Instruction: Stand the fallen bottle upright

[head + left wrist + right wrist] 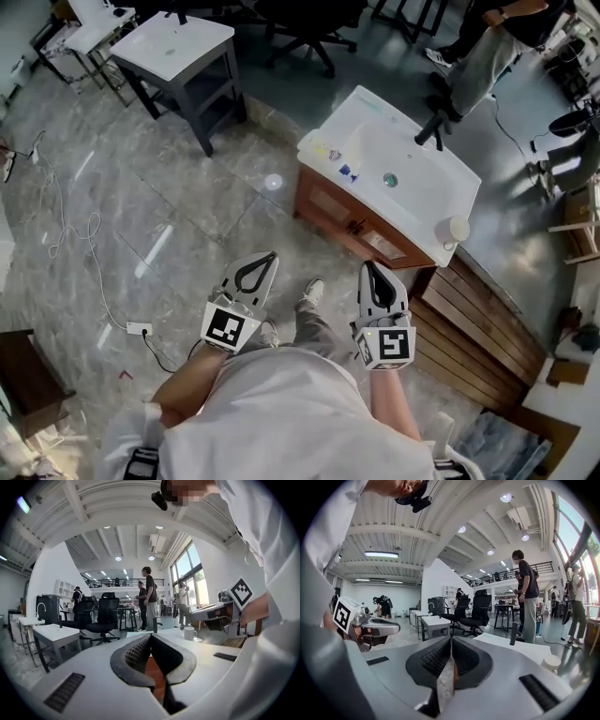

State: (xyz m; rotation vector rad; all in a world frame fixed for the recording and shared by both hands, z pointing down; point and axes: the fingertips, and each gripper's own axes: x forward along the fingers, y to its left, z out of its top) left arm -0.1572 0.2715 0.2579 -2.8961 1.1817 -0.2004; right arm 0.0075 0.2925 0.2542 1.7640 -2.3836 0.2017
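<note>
- Clearly, the left gripper [270, 259] and the right gripper [369, 266] sit at the lower centre of the head view, just ahead of the person's chest. Each has its jaws pressed together on nothing. If they reach the bottle like this, they would likely shove or roll it instead of gripping it.
- A white cable [94, 234] trails over the floor at the left, well apart from the feet. Dark wooden planks [478, 323] lie at the lower right beside the cabinet [328, 208]. A careless step towards that side could catch their edge.
- The washbasin [370, 111] stands right of centre. Small yellow and blue things [334, 161] lie on its left rim, too small to tell whether one is the fallen bottle. I cannot place the bottle with any certainty, so grabbing the wrong item is a real risk. A round bottle on that smooth slope may also roll into the bowl.
- A white cup [457, 228] stands at the basin's lower right corner, close to the edge, where a sweeping arm could knock it off.
- The black tap [432, 127] rises at the far rim and could block a reach.
- A person [492, 42] stands at the upper right, near the basin's far side.
</note>
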